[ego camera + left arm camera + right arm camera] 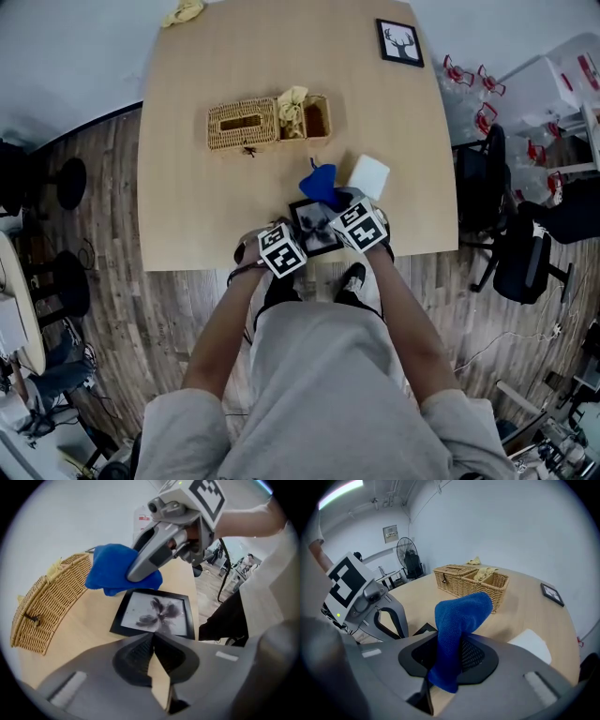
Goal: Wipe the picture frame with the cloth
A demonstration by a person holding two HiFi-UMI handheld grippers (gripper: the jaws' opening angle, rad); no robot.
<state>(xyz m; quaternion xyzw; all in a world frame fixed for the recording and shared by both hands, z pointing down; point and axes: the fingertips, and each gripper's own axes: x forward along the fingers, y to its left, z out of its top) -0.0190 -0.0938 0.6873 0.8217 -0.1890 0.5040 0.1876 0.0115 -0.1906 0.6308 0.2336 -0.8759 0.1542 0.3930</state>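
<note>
The person's grey-clad torso (328, 375) fills the near foreground, both bare forearms reaching out to the near edge of the big pale wooden table (187, 141). Mid-table stands a wicker basket (242, 125) with a yellow rag in its right-hand compartment, and nearer the person lies a white pad (368, 175). The picture frame (154, 613), black-rimmed with a dark flower print, lies flat and face up close to the table's near edge, between the two tools. A second, smaller frame (399, 42) lies at the far right corner, well apart from the work.

The blue cloth (457, 630) is pinched in the right gripper (449, 644), whose jaws are clamped on its lower part while the rest bunches out in front, over the frame's far left corner. The left gripper (152, 639) has its jaws closed together, tips at the frame's near rim. I cannot tell whether they press on it or only sit beside it.

The wiping looks about to start or barely begun. My worry is the frame's place: it lies so near the edge that a stroke pulled toward the person could slide it off if the left tool isn't truly bracing it. The cloth is held by a small bite too, so a hard drag across the glass might tug it free.
</note>
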